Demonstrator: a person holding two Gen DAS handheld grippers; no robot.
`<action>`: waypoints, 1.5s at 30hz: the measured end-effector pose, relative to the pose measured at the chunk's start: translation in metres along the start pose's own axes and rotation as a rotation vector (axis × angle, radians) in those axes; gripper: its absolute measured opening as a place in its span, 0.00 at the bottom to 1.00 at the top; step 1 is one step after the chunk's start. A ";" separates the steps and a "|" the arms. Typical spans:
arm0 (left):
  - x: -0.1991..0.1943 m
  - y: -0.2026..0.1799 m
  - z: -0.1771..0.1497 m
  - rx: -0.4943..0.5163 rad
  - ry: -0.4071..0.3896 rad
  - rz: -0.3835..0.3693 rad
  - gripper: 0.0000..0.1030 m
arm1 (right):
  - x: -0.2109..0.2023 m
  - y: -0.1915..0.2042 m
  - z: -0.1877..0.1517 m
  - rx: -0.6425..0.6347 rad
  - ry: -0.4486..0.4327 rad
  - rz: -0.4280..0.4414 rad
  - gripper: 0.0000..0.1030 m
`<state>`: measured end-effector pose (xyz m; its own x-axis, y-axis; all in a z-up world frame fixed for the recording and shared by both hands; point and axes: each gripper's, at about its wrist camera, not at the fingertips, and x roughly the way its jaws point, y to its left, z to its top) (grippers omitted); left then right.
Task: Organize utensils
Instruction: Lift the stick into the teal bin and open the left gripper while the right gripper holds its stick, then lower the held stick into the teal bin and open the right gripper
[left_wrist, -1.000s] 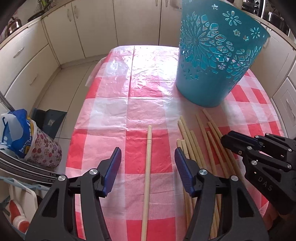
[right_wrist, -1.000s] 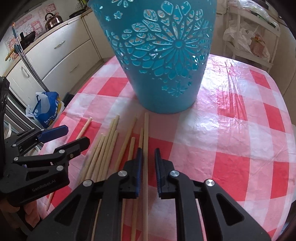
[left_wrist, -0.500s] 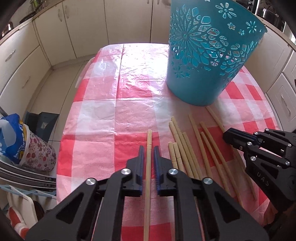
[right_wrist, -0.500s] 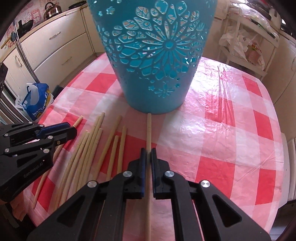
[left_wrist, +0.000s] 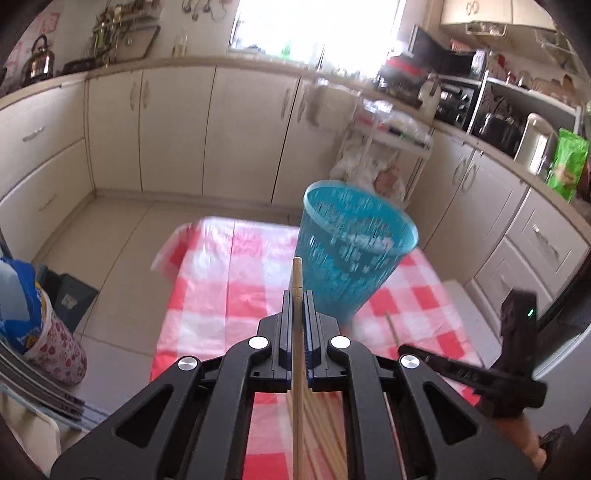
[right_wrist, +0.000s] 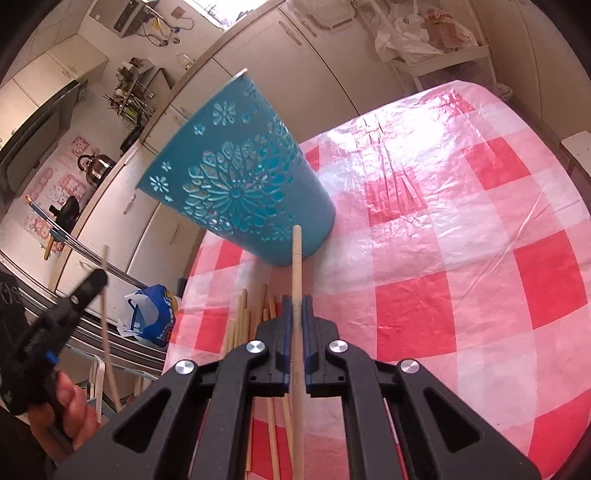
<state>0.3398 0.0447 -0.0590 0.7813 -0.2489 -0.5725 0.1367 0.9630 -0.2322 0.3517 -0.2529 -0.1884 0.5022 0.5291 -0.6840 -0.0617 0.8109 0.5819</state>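
My left gripper (left_wrist: 297, 295) is shut on a long wooden stick (left_wrist: 297, 273), lifted off the table and pointing toward the teal cut-out basket (left_wrist: 354, 258). My right gripper (right_wrist: 294, 301) is shut on another wooden stick (right_wrist: 296, 254), whose tip reaches the basket (right_wrist: 240, 177) base. Several loose sticks (right_wrist: 251, 314) lie on the red-and-white checked tablecloth (right_wrist: 461, 258) just left of the right gripper. The left gripper shows at the far left of the right wrist view, a hand (right_wrist: 70, 410) around its handle, its stick (right_wrist: 107, 332) standing up. The right gripper's body (left_wrist: 469, 373) shows low right in the left wrist view.
Cream kitchen cabinets (left_wrist: 177, 129) ring the table. A blue-and-white bag (left_wrist: 22, 295) sits on the floor left of the table. A white rack with plastic bags (left_wrist: 380, 155) stands behind the basket. Counters hold a kettle (left_wrist: 38, 61) and appliances.
Both grippers closed on a stick each. The left one then rose well above the table with its stick; the right one lifted slightly and rolled, so its view is tilted.
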 end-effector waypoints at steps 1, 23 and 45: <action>-0.012 -0.006 0.017 0.003 -0.063 -0.020 0.05 | -0.004 0.004 -0.003 -0.001 -0.014 0.004 0.06; 0.071 -0.066 0.134 -0.083 -0.484 -0.022 0.05 | -0.034 -0.002 -0.003 0.045 -0.107 0.056 0.06; 0.073 -0.036 0.047 -0.049 -0.288 0.075 0.33 | -0.056 0.016 0.001 -0.013 -0.233 0.067 0.06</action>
<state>0.4208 -0.0031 -0.0554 0.9296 -0.1313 -0.3443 0.0482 0.9697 -0.2396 0.3237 -0.2700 -0.1407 0.6823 0.5112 -0.5227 -0.1120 0.7795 0.6163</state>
